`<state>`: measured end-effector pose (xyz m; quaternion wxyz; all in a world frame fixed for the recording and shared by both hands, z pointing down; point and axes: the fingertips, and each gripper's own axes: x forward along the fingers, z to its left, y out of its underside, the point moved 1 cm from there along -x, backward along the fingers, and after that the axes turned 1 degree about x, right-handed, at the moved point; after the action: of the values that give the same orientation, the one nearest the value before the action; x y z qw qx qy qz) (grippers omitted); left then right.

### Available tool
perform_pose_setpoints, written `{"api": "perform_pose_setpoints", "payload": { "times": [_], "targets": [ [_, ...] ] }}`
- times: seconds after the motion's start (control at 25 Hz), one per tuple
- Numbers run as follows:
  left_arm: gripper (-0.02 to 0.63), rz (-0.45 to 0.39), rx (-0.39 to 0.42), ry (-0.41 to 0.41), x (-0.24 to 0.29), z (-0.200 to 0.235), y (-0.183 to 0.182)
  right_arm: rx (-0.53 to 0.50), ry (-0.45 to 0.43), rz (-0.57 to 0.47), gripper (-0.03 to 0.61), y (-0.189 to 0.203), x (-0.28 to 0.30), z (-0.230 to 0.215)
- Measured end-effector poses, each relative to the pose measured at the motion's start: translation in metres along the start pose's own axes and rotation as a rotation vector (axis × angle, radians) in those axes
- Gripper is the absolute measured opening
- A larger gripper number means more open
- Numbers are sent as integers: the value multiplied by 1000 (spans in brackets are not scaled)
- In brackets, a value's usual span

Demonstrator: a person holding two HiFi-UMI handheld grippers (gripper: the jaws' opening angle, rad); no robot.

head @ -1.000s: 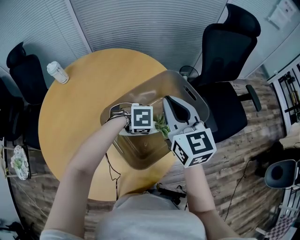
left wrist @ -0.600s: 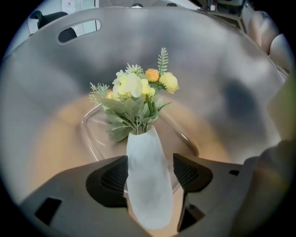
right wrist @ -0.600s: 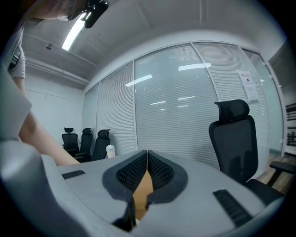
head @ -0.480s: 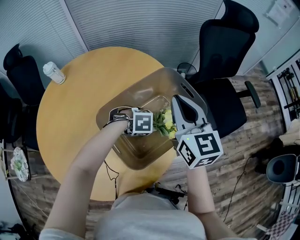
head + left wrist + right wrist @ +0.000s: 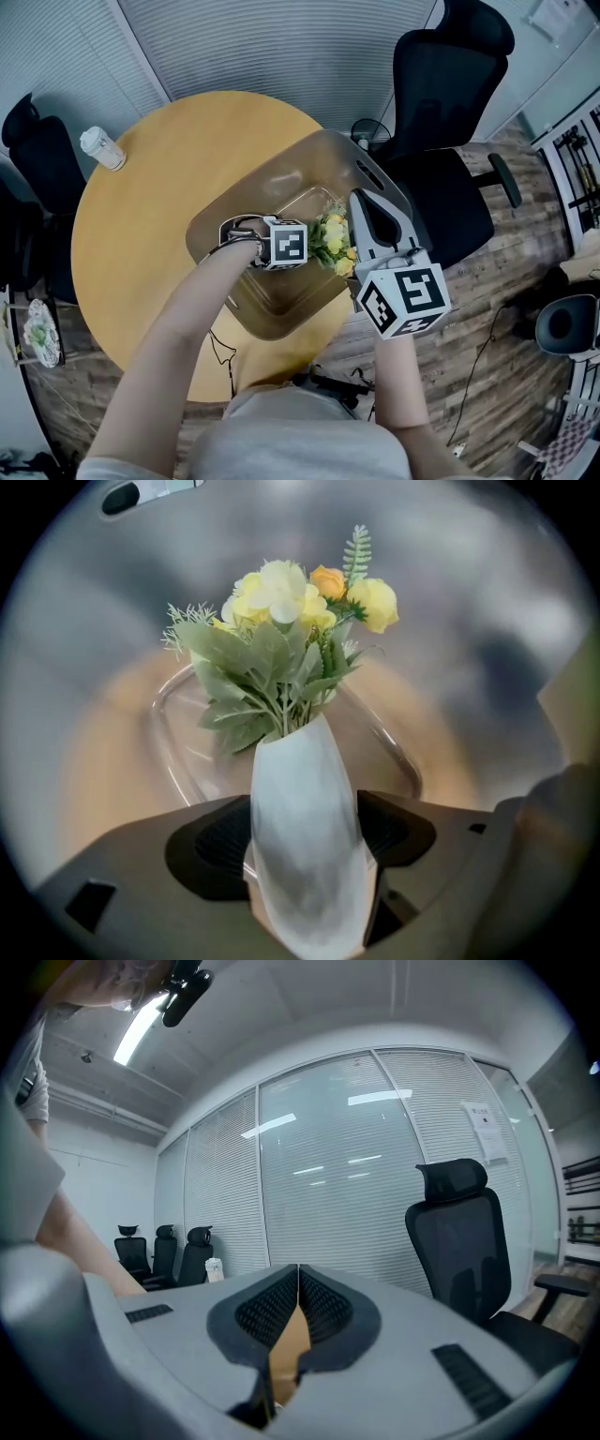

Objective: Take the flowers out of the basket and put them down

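Note:
A bunch of yellow flowers (image 5: 333, 242) with green leaves stands in a white vase (image 5: 305, 789) inside the grey translucent basket (image 5: 281, 178) on the round wooden table (image 5: 150, 225). My left gripper (image 5: 285, 246) points straight down into the basket. Its jaws have just been opening, and the vase now fills the gap between the dark pads (image 5: 217, 841) without being squeezed. The blooms (image 5: 281, 597) rise beyond the jaws. My right gripper (image 5: 362, 202) is shut and lies level at the basket's right rim; whether it pinches the rim I cannot tell.
A white lidded cup (image 5: 101, 148) stands at the table's far left edge. A black office chair (image 5: 450, 66) is close behind the basket on the right, another chair (image 5: 28, 150) on the left. The basket walls (image 5: 469, 621) close in around the left gripper.
The left gripper has sunk deeper into the basket and its jaws have widened around the vase. The flowers now show beside its cube. The right gripper has drifted slightly right.

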<state>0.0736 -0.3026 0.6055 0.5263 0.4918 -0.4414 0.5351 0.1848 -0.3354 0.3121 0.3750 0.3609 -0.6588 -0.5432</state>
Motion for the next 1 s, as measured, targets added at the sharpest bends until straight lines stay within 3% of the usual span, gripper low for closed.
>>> {"api": "perform_pose_setpoints", "payload": {
  "times": [0.36, 1.0],
  "targets": [
    [368, -1, 3, 60, 13, -8, 0, 16, 1, -8, 26, 2, -7, 3],
    [368, -131, -10, 8, 8, 1, -15, 18, 38, -11, 26, -3, -19, -11]
  ]
}}
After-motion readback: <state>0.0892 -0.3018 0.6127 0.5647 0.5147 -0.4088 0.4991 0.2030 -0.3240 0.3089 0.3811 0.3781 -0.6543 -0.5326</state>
